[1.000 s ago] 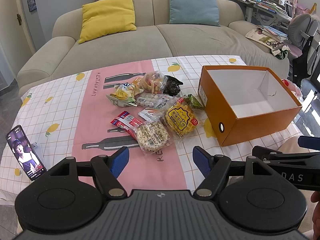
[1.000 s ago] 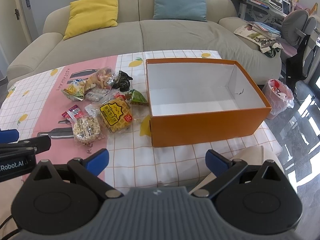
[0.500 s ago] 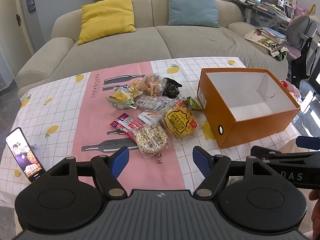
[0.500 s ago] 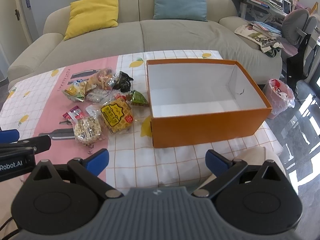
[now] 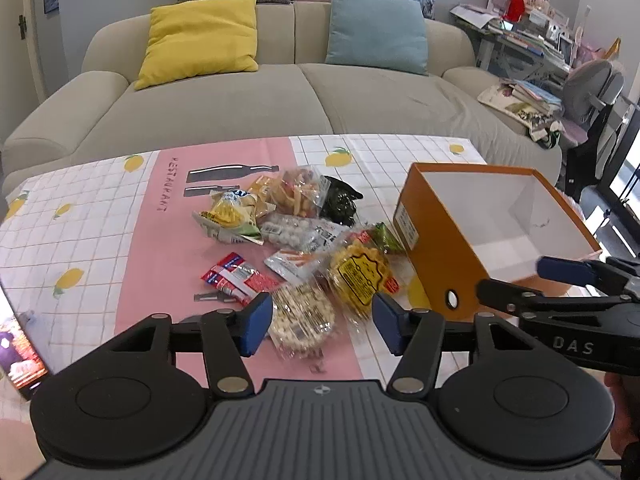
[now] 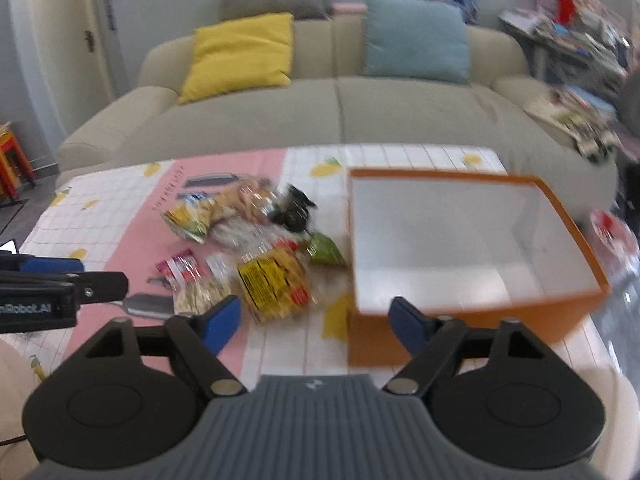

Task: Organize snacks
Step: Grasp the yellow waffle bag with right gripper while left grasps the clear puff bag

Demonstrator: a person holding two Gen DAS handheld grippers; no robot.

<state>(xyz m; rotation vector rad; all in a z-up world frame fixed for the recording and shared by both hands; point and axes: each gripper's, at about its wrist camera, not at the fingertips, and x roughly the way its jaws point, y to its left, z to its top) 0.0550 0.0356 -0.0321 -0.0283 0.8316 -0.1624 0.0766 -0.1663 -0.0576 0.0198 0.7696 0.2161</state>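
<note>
While the left wrist view is sharp, it shows the left tongs (image 5: 322,322) spread wide with nothing between the blue pads, hovering at the near edge of the snack pile (image 5: 296,236) on the table (image 5: 80,216). A clear bag of pale puffed snack (image 5: 302,314) lies just ahead of the gap, and a yellow-labelled packet (image 5: 360,276) sits just beside it on the right. A red and white wrapper (image 5: 236,280) lies to the left, with a yellow-green bag (image 5: 228,216), a bag of orange crackers (image 5: 300,194) and a black packet (image 5: 340,202) further back. The orange box (image 5: 432,256) stands to the right of the pile, open on top, its white inside bare. Only this view shows the box's end label, the phone (image 5: 16,348) propped at the table's left edge, and the right tongs (image 5: 528,278) reaching in from the right beside the box's near corner.

The right wrist view is blurred. Here the right tongs (image 6: 316,322) are also wide open and grip nothing, poised above the table between the yellow-labelled packet (image 6: 272,284) and the near wall of the orange box (image 6: 460,324). This view alone shows the full width of the box's interior, a green packet (image 6: 326,250) close to the box's left wall, and the left tongs (image 6: 80,276) coming in from the left edge.
</note>
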